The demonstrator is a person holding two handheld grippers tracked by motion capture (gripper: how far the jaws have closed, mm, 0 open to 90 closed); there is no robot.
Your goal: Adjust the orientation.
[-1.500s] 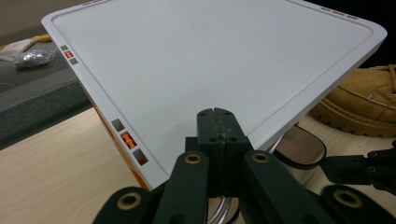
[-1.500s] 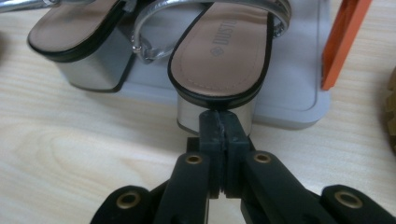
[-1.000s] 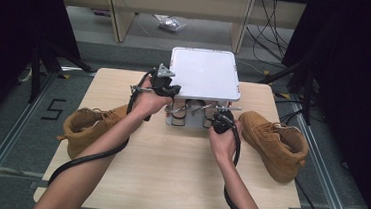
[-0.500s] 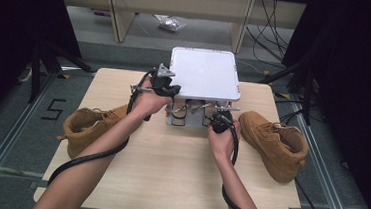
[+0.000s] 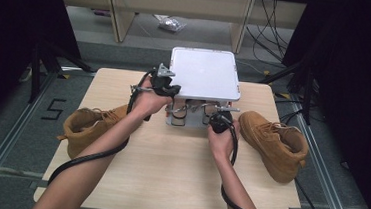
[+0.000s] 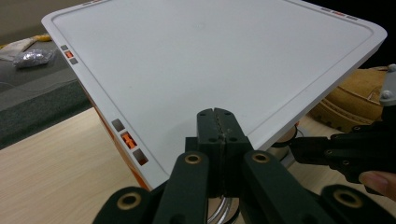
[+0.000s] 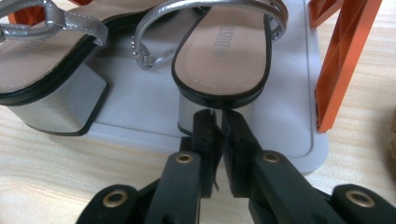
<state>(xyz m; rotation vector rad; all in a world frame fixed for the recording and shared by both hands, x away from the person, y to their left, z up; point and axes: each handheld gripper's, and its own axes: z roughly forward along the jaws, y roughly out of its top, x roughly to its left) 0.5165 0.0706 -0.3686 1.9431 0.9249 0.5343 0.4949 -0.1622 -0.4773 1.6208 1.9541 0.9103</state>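
High view overlooks the table [image 5: 168,173]; both claw views sit close at the rack [image 6: 196,70].

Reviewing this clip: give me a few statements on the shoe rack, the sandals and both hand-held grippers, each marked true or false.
1. A white top shelf covers the rack. True.
2. The left hand-held gripper stands wide open. False: its jaws are shut, with nothing between them.
3. The silver sandals sit on the grey lower shelf. True.
4. The right hand-held gripper clamps a tan boot. False: it points at a sandal's block heel, jaws just been opening, slightly parted, nothing between them.
5. A tan boot lies on each side of the rack. True.
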